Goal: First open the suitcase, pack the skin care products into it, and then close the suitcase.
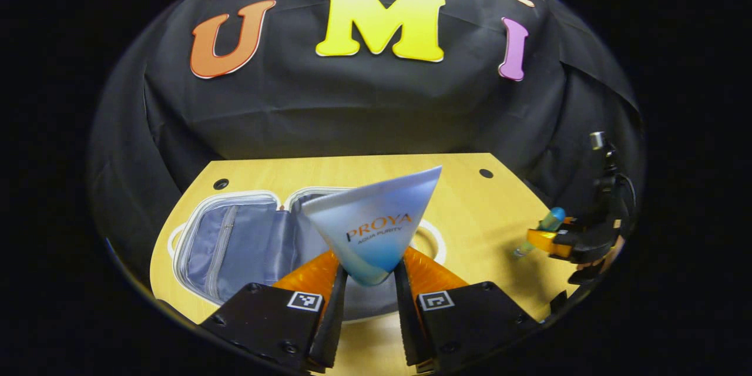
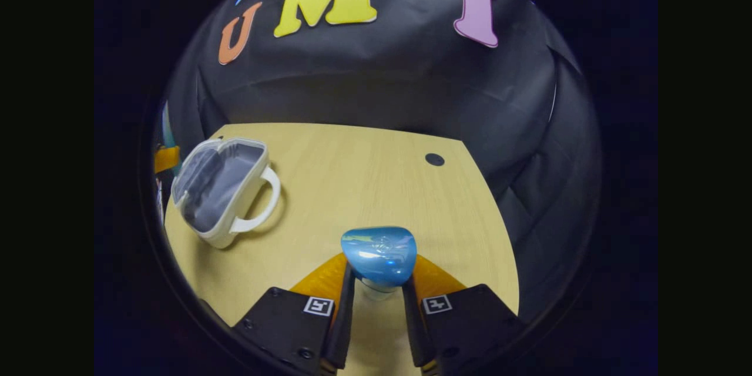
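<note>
I see a light wood-grain surface (image 2: pixel 364 188) with small dark round holes (image 2: pixel 435 159) near its far corners. Behind it hangs the booth's black cloth wall (image 1: pixel 364 111), creased and dim.

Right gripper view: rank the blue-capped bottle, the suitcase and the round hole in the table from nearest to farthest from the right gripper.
1. Blue-capped bottle: held between the jaws of the right gripper.
2. Suitcase: lying open, off to the left on the table.
3. Round hole: near the table's far right edge. The suitcase and hole are close; this order is tentative.
</note>
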Motion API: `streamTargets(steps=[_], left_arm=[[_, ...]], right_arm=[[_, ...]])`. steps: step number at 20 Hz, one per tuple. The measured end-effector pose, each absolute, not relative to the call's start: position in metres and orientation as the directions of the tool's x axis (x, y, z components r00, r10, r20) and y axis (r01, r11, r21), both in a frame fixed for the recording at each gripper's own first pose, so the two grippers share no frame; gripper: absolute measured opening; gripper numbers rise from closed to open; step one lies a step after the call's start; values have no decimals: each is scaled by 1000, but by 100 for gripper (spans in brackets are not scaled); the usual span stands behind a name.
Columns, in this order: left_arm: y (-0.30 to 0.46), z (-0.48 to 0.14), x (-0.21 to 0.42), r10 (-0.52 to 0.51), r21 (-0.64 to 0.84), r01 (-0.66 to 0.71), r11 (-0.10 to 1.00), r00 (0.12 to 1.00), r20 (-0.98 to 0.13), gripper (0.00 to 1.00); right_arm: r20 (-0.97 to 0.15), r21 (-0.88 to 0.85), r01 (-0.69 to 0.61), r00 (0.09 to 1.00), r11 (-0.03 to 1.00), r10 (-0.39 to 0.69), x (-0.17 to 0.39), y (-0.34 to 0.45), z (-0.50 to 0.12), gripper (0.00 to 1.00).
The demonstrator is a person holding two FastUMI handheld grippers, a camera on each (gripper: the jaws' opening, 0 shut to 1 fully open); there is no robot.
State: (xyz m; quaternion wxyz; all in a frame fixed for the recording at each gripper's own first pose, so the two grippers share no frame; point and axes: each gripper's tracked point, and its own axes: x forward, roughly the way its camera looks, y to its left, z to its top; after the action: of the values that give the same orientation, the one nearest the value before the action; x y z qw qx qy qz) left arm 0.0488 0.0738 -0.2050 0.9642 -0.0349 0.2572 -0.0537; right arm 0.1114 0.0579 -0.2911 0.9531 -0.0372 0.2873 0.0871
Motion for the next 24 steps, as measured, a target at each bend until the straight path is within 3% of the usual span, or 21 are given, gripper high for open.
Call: streamTargets(steps=[11, 18, 24], left_arm=[[98, -314, 50, -42, -54, 5, 999, 695, -717, 46], [108, -353, 43, 7, -23, -45, 999, 578, -816, 45], [115, -361, 62, 17, -26, -74, 997, 528, -849, 45]], right_arm=[[-540, 93, -168, 820, 981, 191, 53, 102, -230, 38], [-523, 91, -189, 827, 978, 208, 45, 103, -220, 38], [-530, 69, -212, 820, 975, 216, 48, 108, -225, 38]])
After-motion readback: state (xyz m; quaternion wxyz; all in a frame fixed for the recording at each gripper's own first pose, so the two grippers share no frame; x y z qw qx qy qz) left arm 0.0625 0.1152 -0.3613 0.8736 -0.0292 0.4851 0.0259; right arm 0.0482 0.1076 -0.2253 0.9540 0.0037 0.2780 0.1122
